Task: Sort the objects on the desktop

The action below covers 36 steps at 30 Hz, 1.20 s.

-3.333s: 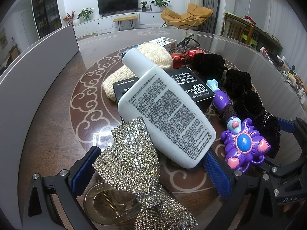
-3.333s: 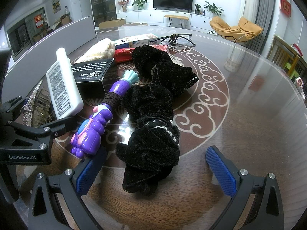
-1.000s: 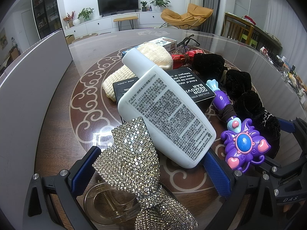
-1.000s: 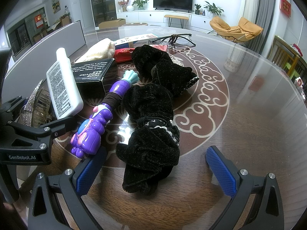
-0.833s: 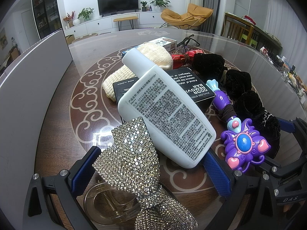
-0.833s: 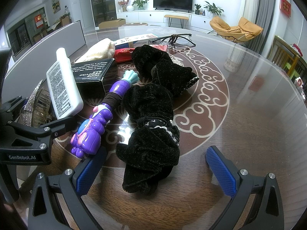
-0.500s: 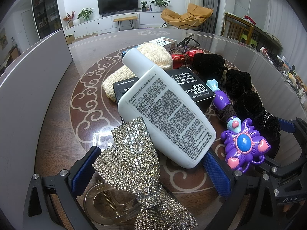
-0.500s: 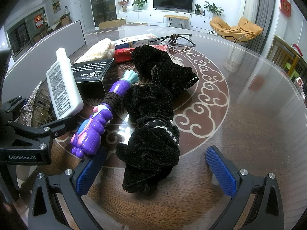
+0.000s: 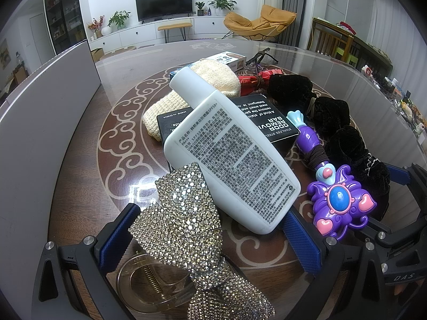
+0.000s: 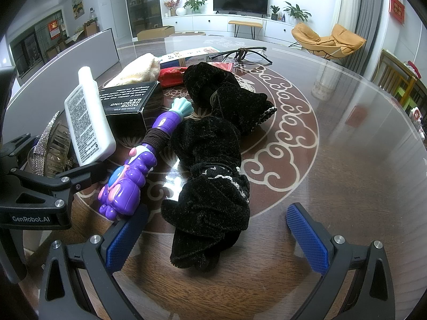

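On the round glass-topped table (image 9: 80, 146) lies a pile of objects. A white bottle (image 9: 229, 160) leans on a black box (image 9: 269, 122). In front of it a rhinestone bow hair clip (image 9: 184, 218) lies between the wide-apart blue pads of my left gripper (image 9: 210, 240), which is open. A purple toy wand (image 9: 339, 197) lies to the right of the bottle. In the right wrist view, a long black velvet cloth (image 10: 213, 160) stretches away beside the wand (image 10: 138, 165). Its near end sits between the fingers of my right gripper (image 10: 216, 240), which is open.
Behind the pile are a cream knitted piece (image 10: 138, 69), a red packet (image 10: 170, 76), a flat printed box (image 10: 186, 54) and glasses (image 10: 240, 53). A grey panel (image 9: 40, 122) runs along the table's left. The right half of the table (image 10: 347, 160) is bare glass.
The far end of the grey panel on the left has pulled back a little since the earliest frames. Both grippers and the objects have held still.
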### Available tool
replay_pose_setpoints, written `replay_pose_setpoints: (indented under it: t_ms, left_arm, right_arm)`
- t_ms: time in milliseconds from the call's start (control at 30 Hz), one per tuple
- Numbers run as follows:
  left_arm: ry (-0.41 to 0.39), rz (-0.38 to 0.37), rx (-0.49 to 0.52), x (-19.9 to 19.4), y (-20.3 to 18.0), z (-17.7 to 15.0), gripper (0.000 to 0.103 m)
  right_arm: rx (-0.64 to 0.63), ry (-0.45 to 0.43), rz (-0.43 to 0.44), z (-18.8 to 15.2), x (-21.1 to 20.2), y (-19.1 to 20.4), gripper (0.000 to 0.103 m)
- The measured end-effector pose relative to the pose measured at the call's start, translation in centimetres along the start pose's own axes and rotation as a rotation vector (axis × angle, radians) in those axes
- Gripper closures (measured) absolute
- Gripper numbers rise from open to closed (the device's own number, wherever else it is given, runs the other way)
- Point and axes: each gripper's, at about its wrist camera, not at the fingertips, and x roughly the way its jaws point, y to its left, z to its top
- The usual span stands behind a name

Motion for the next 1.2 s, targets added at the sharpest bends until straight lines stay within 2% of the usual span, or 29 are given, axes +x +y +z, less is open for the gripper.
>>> replay_pose_setpoints:
  t_ms: [667,767,900,933,1067,1200]
  left_arm:
    - [0.001,0.001,-0.002,0.1,0.1,0.1,0.000]
    - [0.025,0.006,-0.004,0.2,0.0,0.5,0.000]
    - [0.034,-0.006,0.016,-2.2,0.3,-2.2,0.000]
    - [0.017,-0.005,0.023,-3.2,0.4,-3.4,0.000]
    - [-0.149,-0.035,0.052,-7.7,1.4,-6.6,0.000]
    - [-0.220,-0.072,0.042,-9.0,2.5,-7.3,0.000]
  right_arm:
    - [0.000,0.000,0.000,0.0,0.0,0.0,0.000]
    - [0.000,0.000,0.000,0.0,0.0,0.0,0.000]
    - [0.000,0.000,0.000,0.0,0.0,0.0,0.000]
    - [0.000,0.000,0.000,0.0,0.0,0.0,0.000]
    - [0.000,0.000,0.000,0.0,0.0,0.0,0.000]
    - [0.000,0.000,0.000,0.0,0.1,0.1,0.000]
